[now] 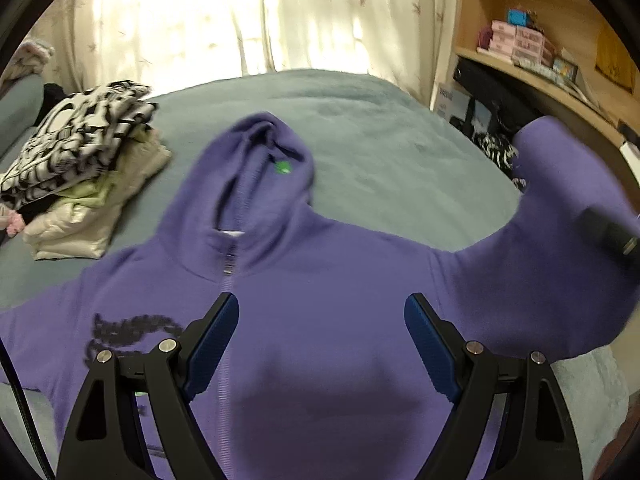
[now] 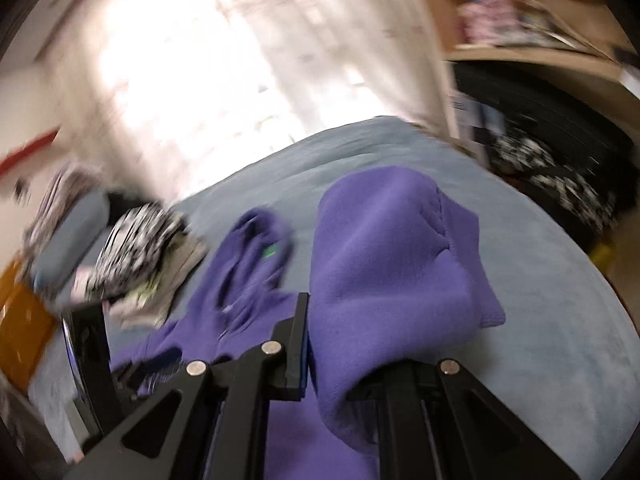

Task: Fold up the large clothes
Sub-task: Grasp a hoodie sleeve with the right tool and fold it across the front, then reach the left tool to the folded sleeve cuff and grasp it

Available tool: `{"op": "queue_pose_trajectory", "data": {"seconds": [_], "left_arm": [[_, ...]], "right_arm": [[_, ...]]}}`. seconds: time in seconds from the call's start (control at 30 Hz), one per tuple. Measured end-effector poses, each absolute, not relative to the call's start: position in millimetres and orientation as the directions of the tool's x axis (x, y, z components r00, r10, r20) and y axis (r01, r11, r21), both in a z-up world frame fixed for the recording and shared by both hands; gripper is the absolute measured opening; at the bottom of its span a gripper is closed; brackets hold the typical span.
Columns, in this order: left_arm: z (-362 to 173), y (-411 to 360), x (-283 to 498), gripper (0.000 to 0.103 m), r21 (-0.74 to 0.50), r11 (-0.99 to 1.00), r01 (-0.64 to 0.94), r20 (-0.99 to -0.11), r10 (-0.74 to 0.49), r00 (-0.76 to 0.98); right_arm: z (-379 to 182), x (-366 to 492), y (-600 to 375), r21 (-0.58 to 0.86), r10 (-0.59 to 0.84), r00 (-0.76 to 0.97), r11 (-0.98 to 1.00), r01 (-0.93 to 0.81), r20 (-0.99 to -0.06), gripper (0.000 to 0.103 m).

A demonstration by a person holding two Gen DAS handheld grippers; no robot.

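The purple hoodie (image 1: 320,320) lies face up in the middle of the bed (image 1: 400,152), hood toward the far edge. The right gripper (image 2: 320,344) has its fingers clamped on one sleeve (image 2: 392,264), lifted off the bed; the left gripper (image 1: 320,344) hovers over the chest, fingers apart and empty. I'd carry that sleeve flat across the chest without dragging the body.

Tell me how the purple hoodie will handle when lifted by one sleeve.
Likely floppy: the sleeve in the right claw droops over itself. The purple hoodie looks thick, so probably heavyish and draggy. Its fleece probably won't slip.
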State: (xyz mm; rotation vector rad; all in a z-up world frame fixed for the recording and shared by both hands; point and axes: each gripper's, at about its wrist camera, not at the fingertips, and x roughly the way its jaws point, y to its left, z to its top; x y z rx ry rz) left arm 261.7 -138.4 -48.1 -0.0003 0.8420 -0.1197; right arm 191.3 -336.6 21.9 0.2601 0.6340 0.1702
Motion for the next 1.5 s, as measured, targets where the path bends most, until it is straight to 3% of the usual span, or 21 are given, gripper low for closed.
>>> {"op": "queue_pose_trajectory", "data": {"seconds": [0.27, 0.57, 0.63, 0.7, 0.8, 1.1, 1.5], "left_arm": [[-42.7, -75.5, 232.4, 0.084, -0.004, 0.999, 0.032, -0.732, -0.025, 0.681], [-70.6, -29.8, 216.0, 0.084, -0.008, 1.0, -0.014, -0.781, 0.002, 0.624], [-74.6, -26.4, 213.0, 0.084, -0.014, 1.0, -0.016, -0.787, -0.001, 0.617], [-76.5, -22.7, 211.6, 0.084, -0.023, 1.0, -0.019, -0.792, -0.007, 0.61], [-77.8, -20.0, 207.5, 0.084, -0.03, 0.999, -0.019, -0.796, -0.012, 0.605], [-77.7, -20.5, 191.0, 0.084, -0.051, 0.999, -0.005, -0.805, -0.038, 0.592], [-92.9, -18.0, 162.5, 0.084, -0.092, 0.996, -0.003, -0.844, -0.076, 0.531]], "right_arm": [[-33.7, 185.6, -244.4, 0.246, 0.317, 0.672, 0.948, -0.202, -0.67, 0.011], [-105.9, 176.5, -197.4, 0.258, 0.325, 0.517, 0.945, -0.199, -0.792, 0.016], [-109.2, 175.3, -192.3, 0.264, 0.327, 0.499, 0.945, -0.194, -0.803, 0.022], [-110.9, 172.0, -189.7, 0.285, 0.35, 0.484, 0.936, -0.205, -0.802, 0.041], [-106.2, 165.2, -182.8, 0.3, 0.37, 0.477, 0.929, -0.218, -0.798, 0.055], [-93.3, 135.7, -180.2, 0.33, 0.421, 0.459, 0.905, -0.268, -0.782, 0.057], [-97.3, 71.2, -153.9, -0.032, 0.205, 0.552, 0.92, -0.39, -0.808, 0.057]]}}
